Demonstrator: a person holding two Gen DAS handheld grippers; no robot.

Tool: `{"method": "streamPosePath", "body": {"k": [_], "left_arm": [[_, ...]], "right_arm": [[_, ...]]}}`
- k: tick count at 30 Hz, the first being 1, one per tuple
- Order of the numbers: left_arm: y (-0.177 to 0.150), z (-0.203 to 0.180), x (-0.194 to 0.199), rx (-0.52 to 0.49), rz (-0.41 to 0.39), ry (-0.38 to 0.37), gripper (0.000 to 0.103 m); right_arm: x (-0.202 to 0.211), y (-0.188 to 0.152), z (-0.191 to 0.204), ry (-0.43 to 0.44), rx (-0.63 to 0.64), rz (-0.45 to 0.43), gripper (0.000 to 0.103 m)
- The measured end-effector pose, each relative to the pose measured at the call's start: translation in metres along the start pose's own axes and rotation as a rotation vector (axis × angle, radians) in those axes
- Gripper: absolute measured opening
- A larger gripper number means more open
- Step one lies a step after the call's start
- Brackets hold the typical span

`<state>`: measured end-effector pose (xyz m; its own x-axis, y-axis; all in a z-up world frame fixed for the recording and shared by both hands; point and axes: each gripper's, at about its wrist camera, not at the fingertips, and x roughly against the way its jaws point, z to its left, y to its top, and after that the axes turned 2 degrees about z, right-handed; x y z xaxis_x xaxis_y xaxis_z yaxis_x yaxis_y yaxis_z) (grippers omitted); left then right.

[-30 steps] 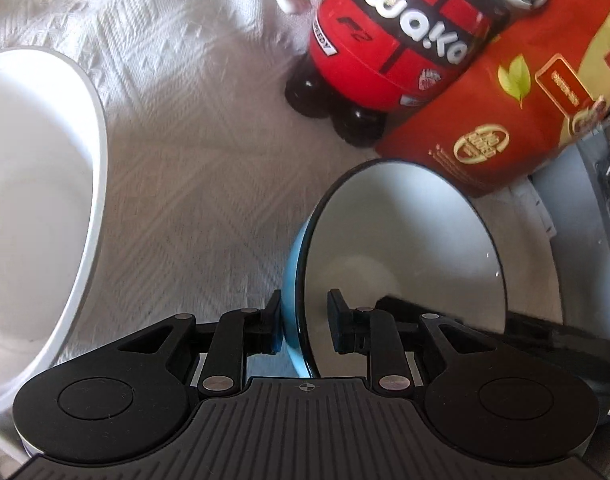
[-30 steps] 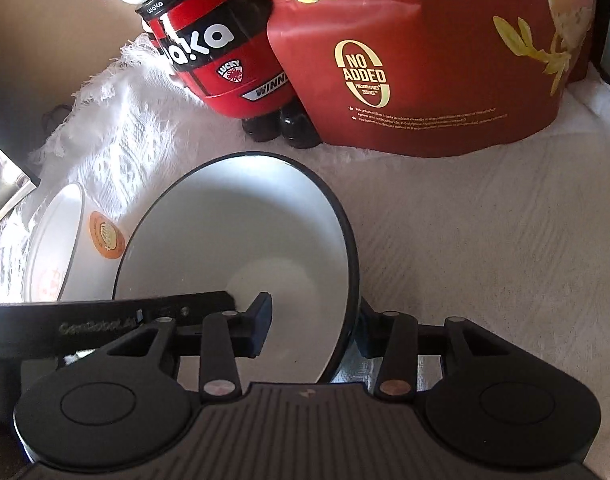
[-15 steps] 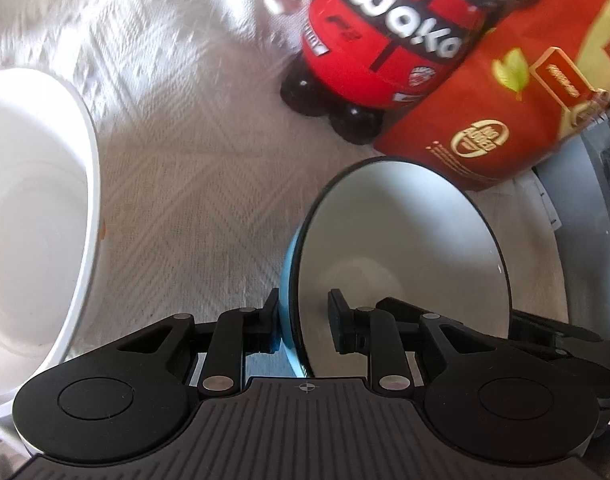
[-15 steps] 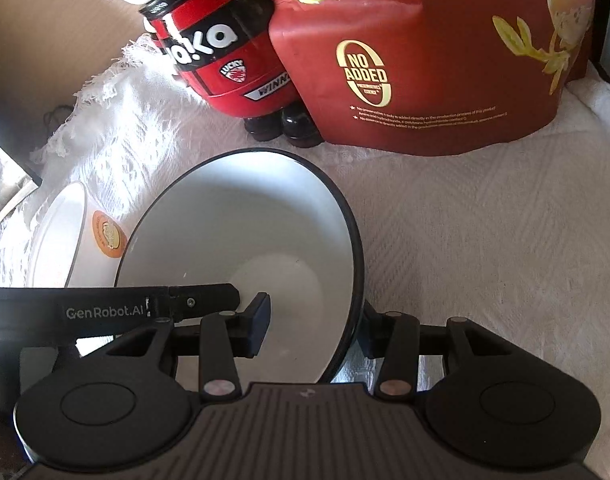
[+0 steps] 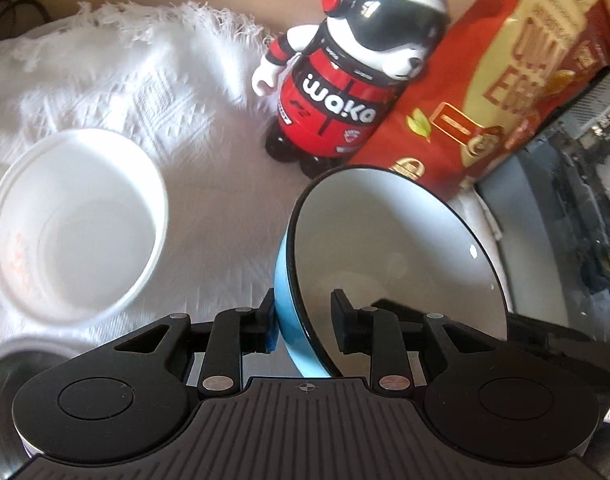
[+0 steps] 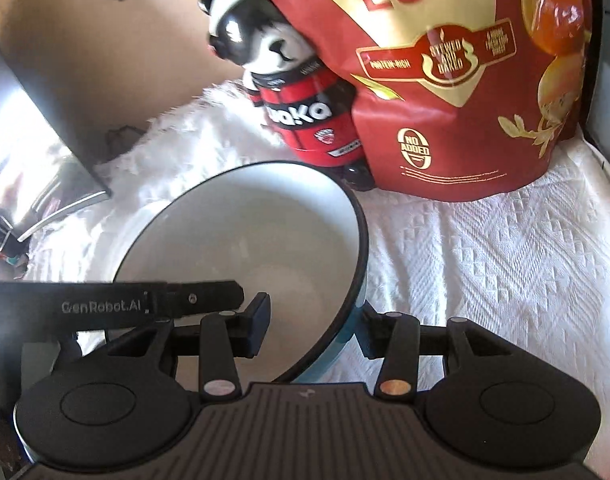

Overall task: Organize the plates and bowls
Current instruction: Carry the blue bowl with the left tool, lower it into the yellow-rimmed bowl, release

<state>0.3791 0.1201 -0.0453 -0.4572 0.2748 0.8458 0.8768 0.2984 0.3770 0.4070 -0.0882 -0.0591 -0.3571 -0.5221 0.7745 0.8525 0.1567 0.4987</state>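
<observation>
A blue bowl [image 5: 393, 256] with a white inside and a black rim is held between both grippers above the white cloth. My left gripper [image 5: 303, 320] is shut on its left rim, one finger outside on the blue wall and one inside. My right gripper [image 6: 315, 330] is shut on its right rim in the same way; the bowl also shows in the right wrist view [image 6: 245, 248]. A white bowl [image 5: 75, 224] sits upright on the cloth to the left of the blue bowl. The left gripper's body [image 6: 113, 304] crosses the right wrist view.
A red and black panda figure [image 5: 353, 88] and a red egg snack bag [image 6: 465, 76] stand at the back. A white woven cloth [image 6: 505, 264] covers the surface. A grey box [image 5: 565, 200] lies at the right. A metal rim [image 5: 21, 356] shows at the lower left.
Both grippers have lifted the blue bowl up and drawn back, so the panda figure's head and the whole white bowl have come into view. Both grips are unchanged.
</observation>
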Motion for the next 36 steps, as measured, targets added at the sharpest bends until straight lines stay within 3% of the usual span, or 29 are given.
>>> {"method": "streamPosePath", "body": {"k": [11,20,29,36], "left_arm": [[-0.067,0.008,0.048,0.003,0.013,-0.023,0.029],[-0.109,0.016,0.024,0.007,0.099,0.023,0.029],[-0.119,0.017,0.014,-0.006,0.141,0.031,0.027],[-0.116,0.031,0.013,0.055,0.153,-0.03,0.026]], "right_arm": [[0.042,-0.041,0.035,0.033,0.08,0.031,0.045],[0.022,-0.092,0.026,0.025,0.062,0.145,0.045],[0.011,-0.114,0.016,0.004,0.036,0.171,0.045],[0.012,-0.113,0.016,0.007,0.054,0.169,0.045]]}}
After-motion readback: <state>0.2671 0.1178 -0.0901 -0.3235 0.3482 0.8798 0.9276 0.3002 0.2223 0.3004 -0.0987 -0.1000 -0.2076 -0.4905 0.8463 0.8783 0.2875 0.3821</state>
